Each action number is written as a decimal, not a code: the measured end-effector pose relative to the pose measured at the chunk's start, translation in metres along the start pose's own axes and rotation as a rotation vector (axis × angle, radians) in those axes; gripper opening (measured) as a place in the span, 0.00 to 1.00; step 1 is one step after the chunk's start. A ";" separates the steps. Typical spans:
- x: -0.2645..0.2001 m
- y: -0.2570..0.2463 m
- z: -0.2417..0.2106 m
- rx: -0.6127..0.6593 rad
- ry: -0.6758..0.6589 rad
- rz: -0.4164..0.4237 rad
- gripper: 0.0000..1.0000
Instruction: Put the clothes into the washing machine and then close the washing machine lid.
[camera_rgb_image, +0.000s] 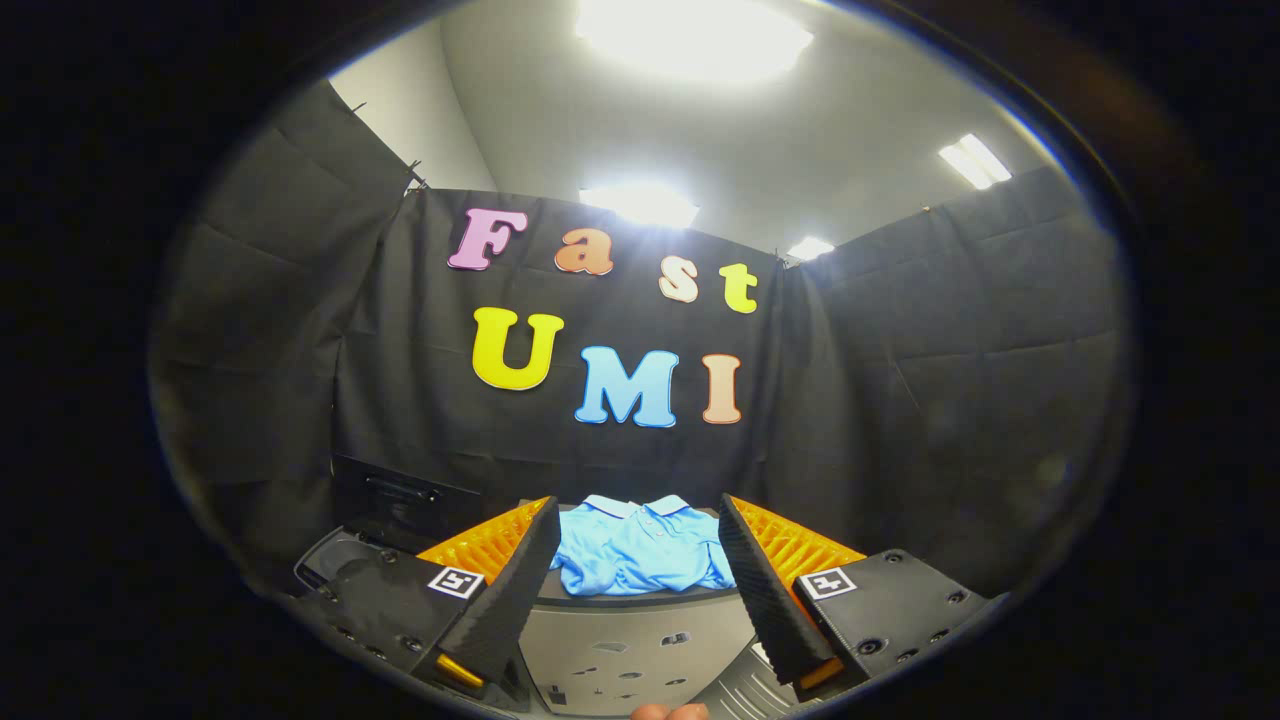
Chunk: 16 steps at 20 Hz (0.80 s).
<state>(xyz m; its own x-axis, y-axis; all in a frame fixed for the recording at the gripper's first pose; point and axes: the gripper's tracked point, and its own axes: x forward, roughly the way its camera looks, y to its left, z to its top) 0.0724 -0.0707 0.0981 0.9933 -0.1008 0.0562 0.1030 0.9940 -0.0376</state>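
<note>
A light blue collared shirt (640, 548) lies crumpled on a dark ledge just ahead of my fingers, framed by the gap between them. My gripper (638, 525) is open, its two fingers spread wide with nothing held. Below the shirt is a grey panel of the washing machine (620, 645) with small markings. A raised dark lid (400, 500) with a handle stands to the left, behind the left finger.
Black cloth walls close the booth at the back and on both sides. Bright ceiling lights shine overhead. A fingertip of the person (668, 712) peeks in below the grey panel.
</note>
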 end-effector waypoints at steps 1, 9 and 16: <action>0.012 -0.004 -0.003 0.009 0.020 0.011 0.98; 0.115 -0.023 -0.018 -0.059 0.148 0.113 0.99; 0.196 -0.021 -0.042 -0.075 0.296 0.190 0.99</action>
<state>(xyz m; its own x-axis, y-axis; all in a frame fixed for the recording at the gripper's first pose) 0.2670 -0.1134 0.0681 0.9660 0.0665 -0.2498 -0.0924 0.9913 -0.0934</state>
